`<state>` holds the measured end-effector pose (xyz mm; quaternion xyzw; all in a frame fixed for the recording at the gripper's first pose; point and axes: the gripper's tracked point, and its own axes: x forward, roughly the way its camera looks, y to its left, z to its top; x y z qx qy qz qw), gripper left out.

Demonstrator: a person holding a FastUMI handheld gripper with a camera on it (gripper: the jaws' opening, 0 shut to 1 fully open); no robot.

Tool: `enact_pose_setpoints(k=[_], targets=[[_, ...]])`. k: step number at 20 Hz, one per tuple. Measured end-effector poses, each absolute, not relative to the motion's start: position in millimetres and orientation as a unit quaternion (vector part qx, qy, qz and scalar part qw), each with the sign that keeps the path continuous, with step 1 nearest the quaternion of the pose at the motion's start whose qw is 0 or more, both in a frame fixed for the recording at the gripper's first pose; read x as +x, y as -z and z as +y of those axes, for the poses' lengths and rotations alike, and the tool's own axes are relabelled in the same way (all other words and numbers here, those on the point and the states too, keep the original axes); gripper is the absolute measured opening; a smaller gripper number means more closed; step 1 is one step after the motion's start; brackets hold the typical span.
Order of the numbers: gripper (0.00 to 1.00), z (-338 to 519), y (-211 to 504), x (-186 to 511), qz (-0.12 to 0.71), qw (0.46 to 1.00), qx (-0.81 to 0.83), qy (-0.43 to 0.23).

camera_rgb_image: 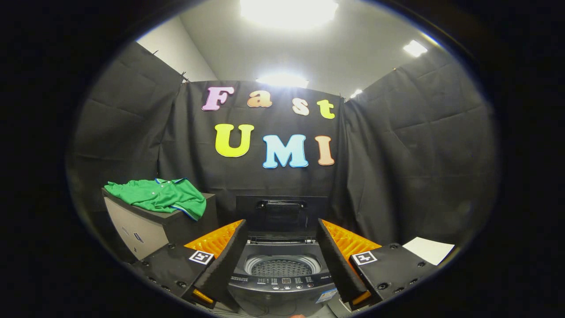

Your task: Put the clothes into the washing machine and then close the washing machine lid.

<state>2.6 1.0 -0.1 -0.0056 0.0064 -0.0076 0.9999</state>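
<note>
Gripper view: my hand-held gripper hung wide open, empty; crumpled green polo shirt could snag the dark top-loading washing machine's rim.

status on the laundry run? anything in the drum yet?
Done: only that the washing machine has its lid up; the part of the drum in view looks empty. In hand: nothing, the gripper is open with its jaws spread either side of the machine. Left: pick up the green shirt lying on the cabinet beside the machine, drop it in, shut the lid.
</note>
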Motion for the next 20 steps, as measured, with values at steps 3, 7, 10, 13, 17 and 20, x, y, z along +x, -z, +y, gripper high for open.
enact_pose_setpoints(k=[3,7,10,13,17,20], targets=[[0.98,-1,-1,3,0.007,1.000,-0.005,0.011],[0.98,1,-4,2,0.004,1.000,-0.002,0.012],[0.98,3,-4,4,0.008,1.000,0.004,0.009],[0.98,0,-12,4,0.005,1.000,0.007,-0.001],[0.97,-16,-10,11,0.007,1.000,0.003,-0.003],[0.98,-28,-8,18,0.009,1.000,-0.005,-0.002]])
